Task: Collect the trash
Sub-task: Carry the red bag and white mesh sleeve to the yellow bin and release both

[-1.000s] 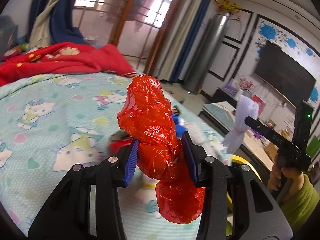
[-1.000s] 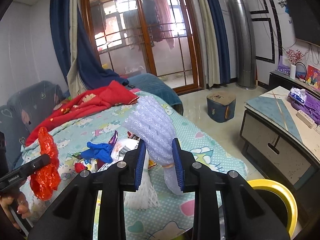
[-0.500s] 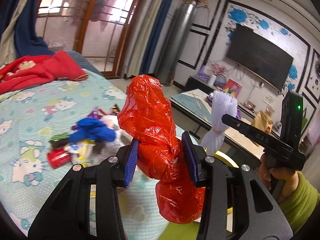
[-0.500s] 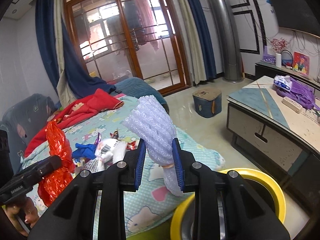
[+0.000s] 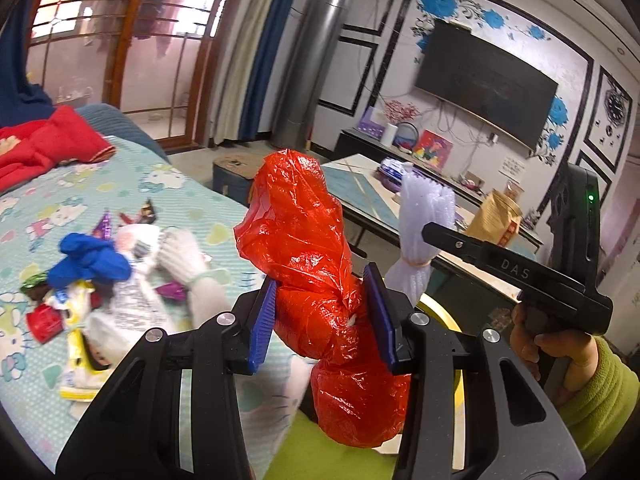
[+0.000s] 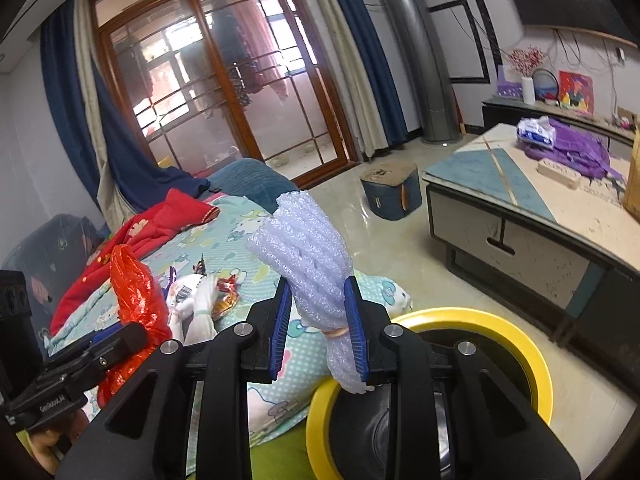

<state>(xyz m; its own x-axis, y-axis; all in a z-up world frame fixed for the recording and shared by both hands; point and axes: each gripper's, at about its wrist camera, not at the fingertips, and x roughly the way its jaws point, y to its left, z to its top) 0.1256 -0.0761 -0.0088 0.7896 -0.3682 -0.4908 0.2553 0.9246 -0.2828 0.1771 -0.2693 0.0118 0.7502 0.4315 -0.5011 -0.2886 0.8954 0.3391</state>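
My left gripper [image 5: 322,320] is shut on a crumpled red plastic bag [image 5: 304,240], held in the air past the bed's edge; the bag also shows in the right wrist view [image 6: 134,292]. My right gripper [image 6: 318,330] is shut on a white foam net sleeve [image 6: 308,256], held just above the rim of a yellow-rimmed trash bin [image 6: 480,320]. The sleeve also shows in the left wrist view [image 5: 422,224]. More trash lies on the bed: a blue glove [image 5: 90,260], white wrappers [image 5: 136,292] and a small red piece [image 5: 42,322].
The bed has a light blue cartoon sheet [image 5: 120,184] and a red blanket [image 6: 160,220]. A low coffee table [image 6: 540,216] stands to the right of the bin, with a purple bag [image 6: 572,152] on it. A small blue stool [image 6: 390,192] stands on the floor.
Both grippers have swung right, away from the bed, with their loads. The yellow bin has come into fuller view under the right gripper.
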